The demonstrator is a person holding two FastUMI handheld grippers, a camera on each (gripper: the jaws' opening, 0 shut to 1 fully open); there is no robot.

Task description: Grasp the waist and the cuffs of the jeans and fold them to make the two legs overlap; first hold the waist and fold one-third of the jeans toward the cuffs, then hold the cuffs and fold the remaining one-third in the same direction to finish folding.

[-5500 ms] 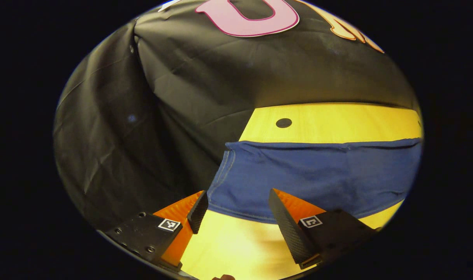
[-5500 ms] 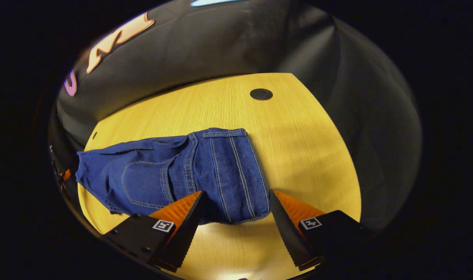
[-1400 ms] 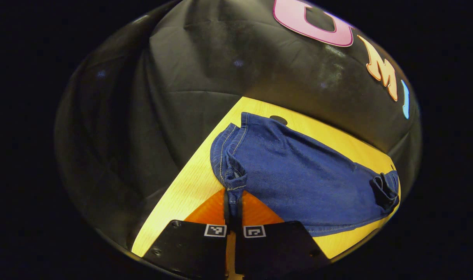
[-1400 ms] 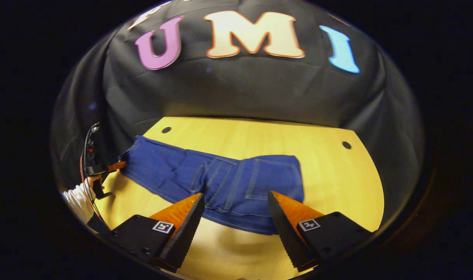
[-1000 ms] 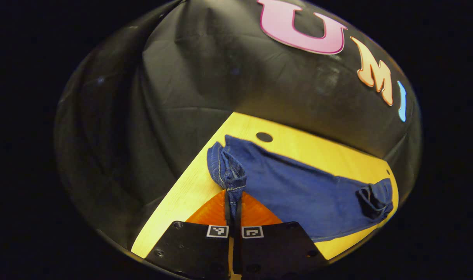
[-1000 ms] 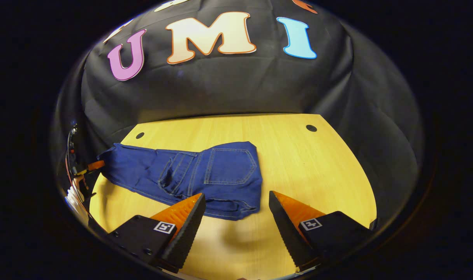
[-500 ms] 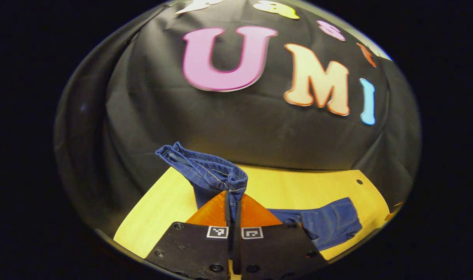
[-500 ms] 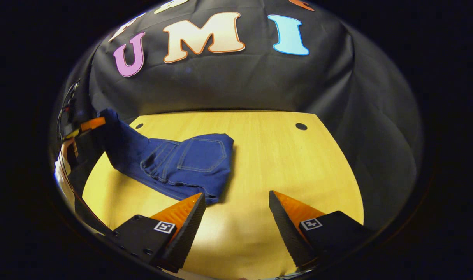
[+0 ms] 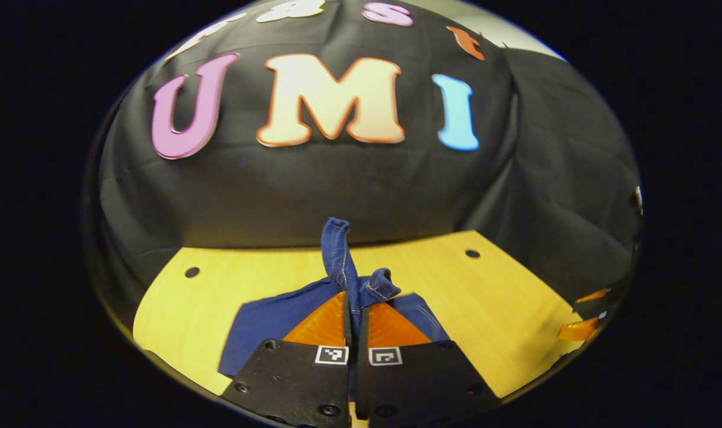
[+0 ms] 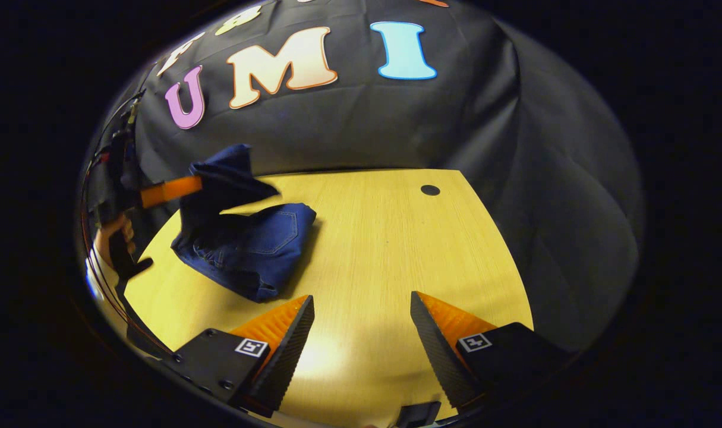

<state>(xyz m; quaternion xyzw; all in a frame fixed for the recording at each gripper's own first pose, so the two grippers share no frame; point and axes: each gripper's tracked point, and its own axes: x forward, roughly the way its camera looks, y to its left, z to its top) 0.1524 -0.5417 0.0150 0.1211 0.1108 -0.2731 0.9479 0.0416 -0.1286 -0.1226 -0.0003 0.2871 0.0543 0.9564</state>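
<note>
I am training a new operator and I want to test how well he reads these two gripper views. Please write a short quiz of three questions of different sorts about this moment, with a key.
1. True or false: the left gripper is shut on the cuffs of the jeans.
2. Multiple choice: the right gripper is A) shut on the waist, B) open over the bare table, C) shut on the cuffs.
3. Fill in: the cuffs are held ___ the folded part of the jeans.

Key: 1 true; 2 B; 3 above.
</note>
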